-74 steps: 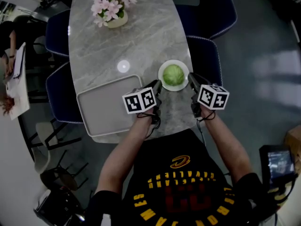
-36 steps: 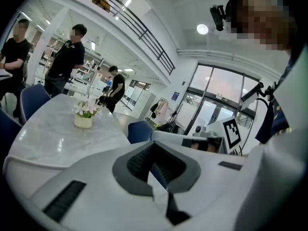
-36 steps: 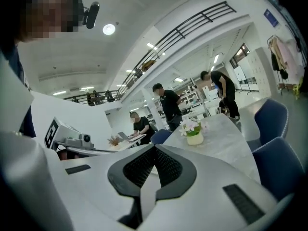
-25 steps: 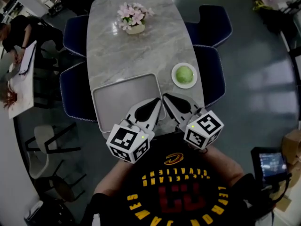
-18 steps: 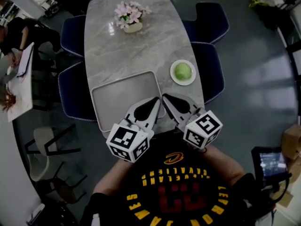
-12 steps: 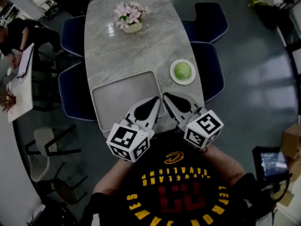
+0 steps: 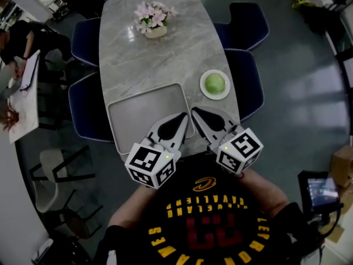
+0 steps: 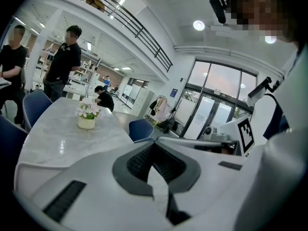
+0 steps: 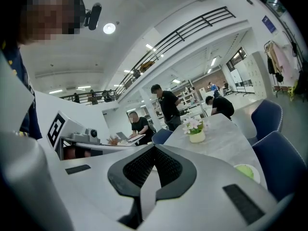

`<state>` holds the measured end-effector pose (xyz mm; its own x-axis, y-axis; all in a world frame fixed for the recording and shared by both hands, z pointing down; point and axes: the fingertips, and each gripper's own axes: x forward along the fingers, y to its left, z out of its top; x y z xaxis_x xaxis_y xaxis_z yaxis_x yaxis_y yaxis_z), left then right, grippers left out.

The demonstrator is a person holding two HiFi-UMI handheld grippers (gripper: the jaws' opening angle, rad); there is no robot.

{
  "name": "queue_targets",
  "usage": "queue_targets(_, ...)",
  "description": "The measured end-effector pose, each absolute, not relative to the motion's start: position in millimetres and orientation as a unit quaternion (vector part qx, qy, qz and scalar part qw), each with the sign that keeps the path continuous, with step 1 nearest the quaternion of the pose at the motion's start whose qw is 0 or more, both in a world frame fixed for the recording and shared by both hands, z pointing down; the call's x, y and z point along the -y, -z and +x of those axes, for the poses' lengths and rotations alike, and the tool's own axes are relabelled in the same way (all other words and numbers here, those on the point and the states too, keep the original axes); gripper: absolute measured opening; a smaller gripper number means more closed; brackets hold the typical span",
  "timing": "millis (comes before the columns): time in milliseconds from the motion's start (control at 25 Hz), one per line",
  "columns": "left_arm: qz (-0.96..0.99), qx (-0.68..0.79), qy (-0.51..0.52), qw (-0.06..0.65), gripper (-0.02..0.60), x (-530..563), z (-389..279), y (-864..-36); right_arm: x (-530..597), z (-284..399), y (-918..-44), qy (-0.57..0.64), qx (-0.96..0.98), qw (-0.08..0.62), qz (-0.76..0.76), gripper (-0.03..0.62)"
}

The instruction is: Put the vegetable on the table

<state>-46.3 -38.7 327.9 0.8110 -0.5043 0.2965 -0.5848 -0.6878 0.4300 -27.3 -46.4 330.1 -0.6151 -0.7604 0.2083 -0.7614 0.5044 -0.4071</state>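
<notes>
Resting on a white plate (image 7: 214, 98) at the worktop's (image 7: 160, 59) right edge, the cabbage (image 7: 214, 83) is seen beyond and to the right of both grippers. The left gripper (image 7: 183, 116) and right gripper (image 7: 194, 112) are held fully closed and empty over the near edge; the right is judged nearer.

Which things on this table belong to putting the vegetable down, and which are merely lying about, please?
Job in hand: vegetable, white plate under it, table.
Lying about: grey tray, flower pot, blue chairs.
</notes>
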Motion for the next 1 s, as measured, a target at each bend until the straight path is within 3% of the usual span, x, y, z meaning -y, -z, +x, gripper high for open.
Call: queue_targets(1000, 0.91, 0.3, -0.08, 0.276, 0.0, 42.8, -42.8, -337.6, 47.7, -25.9, -336.4, -0.243, 0.867, 0.006, 0.435, 0.003)
